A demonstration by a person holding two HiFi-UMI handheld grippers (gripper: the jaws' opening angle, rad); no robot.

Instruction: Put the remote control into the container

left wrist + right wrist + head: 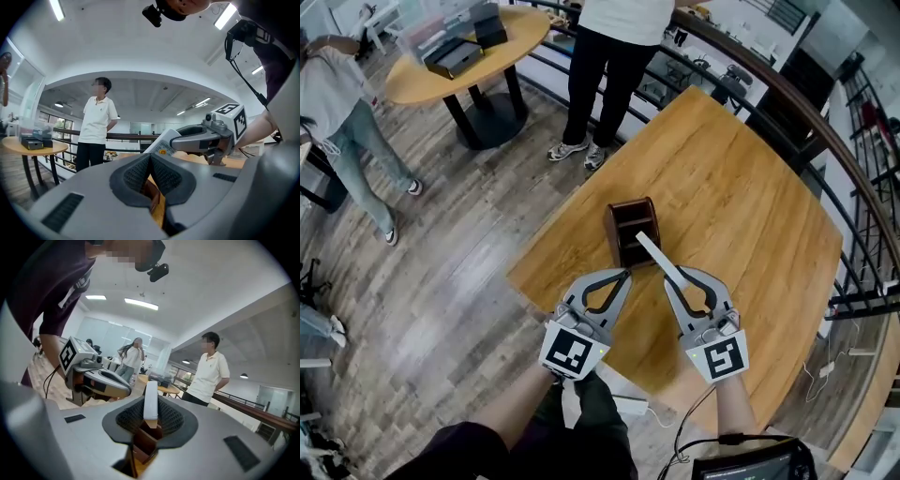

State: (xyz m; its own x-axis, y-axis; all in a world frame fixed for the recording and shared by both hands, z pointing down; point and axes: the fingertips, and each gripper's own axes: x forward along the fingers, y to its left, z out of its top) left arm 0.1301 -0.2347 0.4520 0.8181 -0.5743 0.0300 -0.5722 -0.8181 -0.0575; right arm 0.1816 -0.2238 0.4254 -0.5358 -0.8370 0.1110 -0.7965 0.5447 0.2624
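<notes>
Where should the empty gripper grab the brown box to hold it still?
Probably its left wall, pinched at the top rim, coming down from above. The container stands upright with an open top and thin walls. The empty left gripper is nearest that side, and the right gripper holds the remote control over it.

We see our grey left gripper (150, 158) with jaws pressed together, a brown wooden container (151, 191) behind them; the grey right gripper (179, 139) clamps a slim white remote control (162, 144).
</notes>
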